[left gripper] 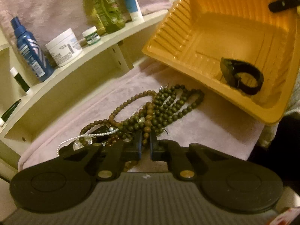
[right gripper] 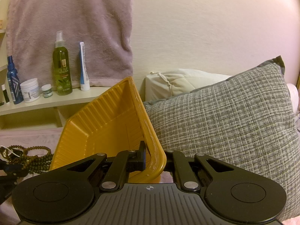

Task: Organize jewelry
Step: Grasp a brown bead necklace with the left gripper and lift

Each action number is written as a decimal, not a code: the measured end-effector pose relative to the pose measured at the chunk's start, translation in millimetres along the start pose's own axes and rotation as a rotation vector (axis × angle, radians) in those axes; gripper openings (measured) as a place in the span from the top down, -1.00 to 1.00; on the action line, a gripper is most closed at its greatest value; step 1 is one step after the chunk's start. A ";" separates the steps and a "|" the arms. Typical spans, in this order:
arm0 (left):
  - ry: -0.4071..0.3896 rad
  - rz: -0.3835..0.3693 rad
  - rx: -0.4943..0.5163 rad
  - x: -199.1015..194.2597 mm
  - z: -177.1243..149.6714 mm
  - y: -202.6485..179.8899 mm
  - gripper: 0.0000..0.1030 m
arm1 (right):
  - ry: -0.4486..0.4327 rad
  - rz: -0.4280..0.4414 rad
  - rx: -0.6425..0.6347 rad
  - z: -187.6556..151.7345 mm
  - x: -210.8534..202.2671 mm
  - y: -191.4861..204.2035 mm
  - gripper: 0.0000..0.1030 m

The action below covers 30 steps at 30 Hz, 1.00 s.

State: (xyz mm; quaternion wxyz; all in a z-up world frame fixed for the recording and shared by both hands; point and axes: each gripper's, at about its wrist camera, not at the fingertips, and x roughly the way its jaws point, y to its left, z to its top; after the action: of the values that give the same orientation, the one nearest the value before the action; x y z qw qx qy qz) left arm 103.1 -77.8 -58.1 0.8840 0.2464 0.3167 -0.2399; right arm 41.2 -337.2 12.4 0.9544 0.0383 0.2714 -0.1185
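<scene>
A pile of brown and green bead necklaces (left gripper: 150, 110) with a silver chain (left gripper: 90, 136) lies on a pink towel (left gripper: 206, 131). My left gripper (left gripper: 145, 142) is shut on a brown bead strand (left gripper: 145, 140) at the near edge of the pile. A yellow plastic tray (left gripper: 187, 37) is held tilted above the towel, with a black watch (left gripper: 241, 76) inside. My right gripper (right gripper: 148, 159) is shut on the tray's rim (right gripper: 150, 131). The beads also show in the right wrist view (right gripper: 31, 159).
A cream shelf (left gripper: 75, 71) at the left holds a blue spray bottle (left gripper: 28, 50), a white jar (left gripper: 63, 46), a green bottle (left gripper: 105, 5) and tubes. A grey pillow (right gripper: 234, 121) and a white pillow (right gripper: 180, 84) lie to the right. A towel (right gripper: 71, 28) hangs behind.
</scene>
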 end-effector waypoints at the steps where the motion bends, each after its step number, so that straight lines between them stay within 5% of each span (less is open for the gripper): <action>1: -0.005 -0.002 -0.014 -4.2 0.5 2.7 0.87 | 0.000 0.000 0.001 -0.1 -0.1 0.1 0.84; 20: -0.208 -0.013 -0.166 -82.1 60.8 91.6 0.88 | -0.007 -0.001 0.005 -0.1 -1.7 2.5 0.84; 30: -0.276 -0.032 -0.125 -101.0 101.4 101.4 0.88 | -0.010 0.000 0.010 -0.1 -2.6 3.1 0.83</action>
State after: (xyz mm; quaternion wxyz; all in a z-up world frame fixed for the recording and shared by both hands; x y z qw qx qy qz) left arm 137.6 -32.9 107.9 0.9287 0.1505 0.2106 -0.2654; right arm 39.7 -333.6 13.7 0.9555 0.0425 0.2662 -0.1198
